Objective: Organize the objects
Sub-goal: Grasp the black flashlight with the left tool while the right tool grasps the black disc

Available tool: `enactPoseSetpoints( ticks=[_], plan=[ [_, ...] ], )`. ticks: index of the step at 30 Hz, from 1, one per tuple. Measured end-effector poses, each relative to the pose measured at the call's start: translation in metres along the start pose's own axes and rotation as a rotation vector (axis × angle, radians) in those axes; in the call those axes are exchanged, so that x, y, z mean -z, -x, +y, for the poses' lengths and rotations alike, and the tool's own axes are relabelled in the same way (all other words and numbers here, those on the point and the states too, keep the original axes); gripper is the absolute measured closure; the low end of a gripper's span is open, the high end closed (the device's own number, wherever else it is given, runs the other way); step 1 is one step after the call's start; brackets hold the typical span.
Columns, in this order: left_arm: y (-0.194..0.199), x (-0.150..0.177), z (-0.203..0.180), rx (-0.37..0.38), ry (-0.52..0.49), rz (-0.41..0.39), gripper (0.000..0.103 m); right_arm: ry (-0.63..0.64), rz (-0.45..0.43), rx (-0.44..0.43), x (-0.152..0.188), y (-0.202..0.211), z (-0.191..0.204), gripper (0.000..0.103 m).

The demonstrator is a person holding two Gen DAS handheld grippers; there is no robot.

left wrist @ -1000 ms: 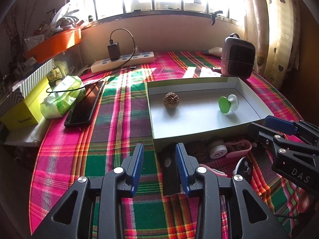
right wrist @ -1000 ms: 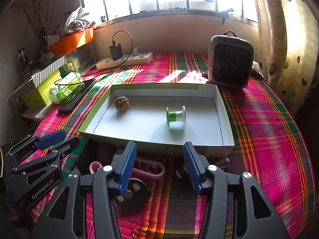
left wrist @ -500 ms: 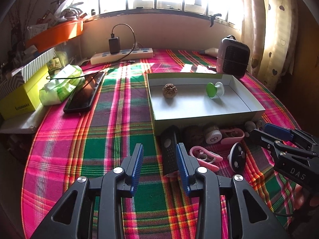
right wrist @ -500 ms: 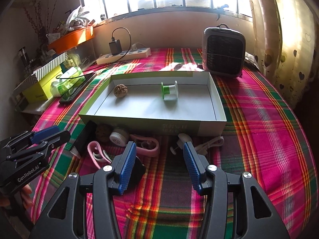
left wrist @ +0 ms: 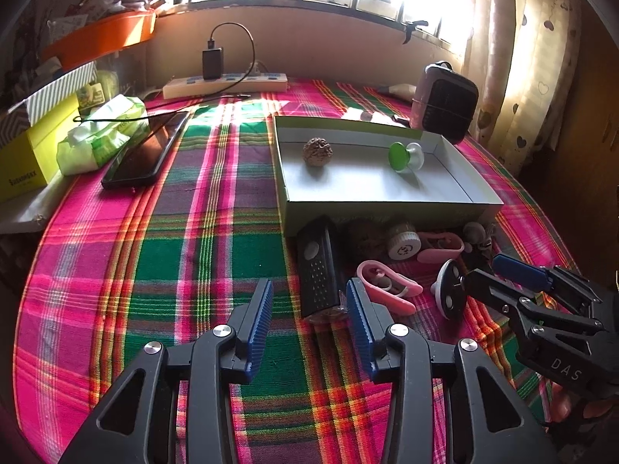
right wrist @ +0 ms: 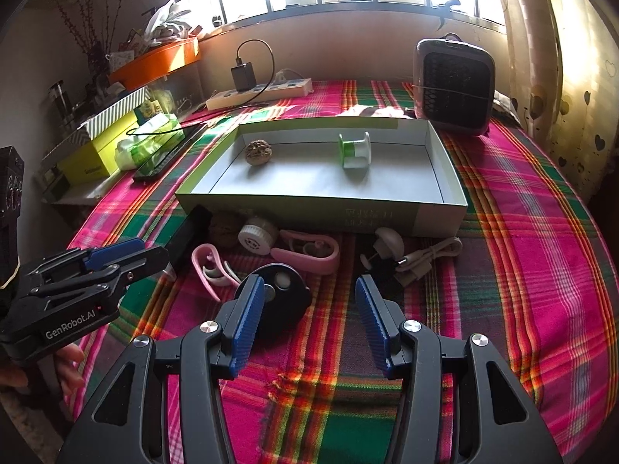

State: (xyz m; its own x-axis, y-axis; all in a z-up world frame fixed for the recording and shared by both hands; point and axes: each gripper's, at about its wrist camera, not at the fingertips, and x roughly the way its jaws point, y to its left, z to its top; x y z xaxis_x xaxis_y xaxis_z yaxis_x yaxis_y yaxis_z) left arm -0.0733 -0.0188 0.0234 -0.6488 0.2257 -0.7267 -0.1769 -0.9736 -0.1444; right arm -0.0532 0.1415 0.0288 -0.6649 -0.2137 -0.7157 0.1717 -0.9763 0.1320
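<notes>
Opening with nothing inside, the left gripper (left wrist: 309, 305) could bump the black box (left wrist: 320, 270); right gripper (right wrist: 309, 309) sits apart, empty.

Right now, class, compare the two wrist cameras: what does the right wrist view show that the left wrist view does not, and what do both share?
Only the right wrist view shows the white cable lying unblocked in front of the box, and a glass jar at far left.

Only the left wrist view shows the black remote's buttoned face.

Both share the open box holding a walnut and a green spool, the heater, power strip, and pink clips.
</notes>
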Motion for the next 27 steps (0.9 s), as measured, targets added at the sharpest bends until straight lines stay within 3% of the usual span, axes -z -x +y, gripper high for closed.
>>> enactPoseSetpoints(
  ticks=[5, 27],
  plan=[
    [-0.009, -0.002, 0.000, 0.009, 0.007, 0.021, 0.065, 0.018, 0.016, -0.012, 0.002, -0.004, 0.005, 0.047],
    [-0.027, -0.008, 0.002, -0.017, -0.014, 0.054, 0.065, 0.040, 0.070, -0.012, 0.003, -0.021, 0.014, 0.046]
  ],
)
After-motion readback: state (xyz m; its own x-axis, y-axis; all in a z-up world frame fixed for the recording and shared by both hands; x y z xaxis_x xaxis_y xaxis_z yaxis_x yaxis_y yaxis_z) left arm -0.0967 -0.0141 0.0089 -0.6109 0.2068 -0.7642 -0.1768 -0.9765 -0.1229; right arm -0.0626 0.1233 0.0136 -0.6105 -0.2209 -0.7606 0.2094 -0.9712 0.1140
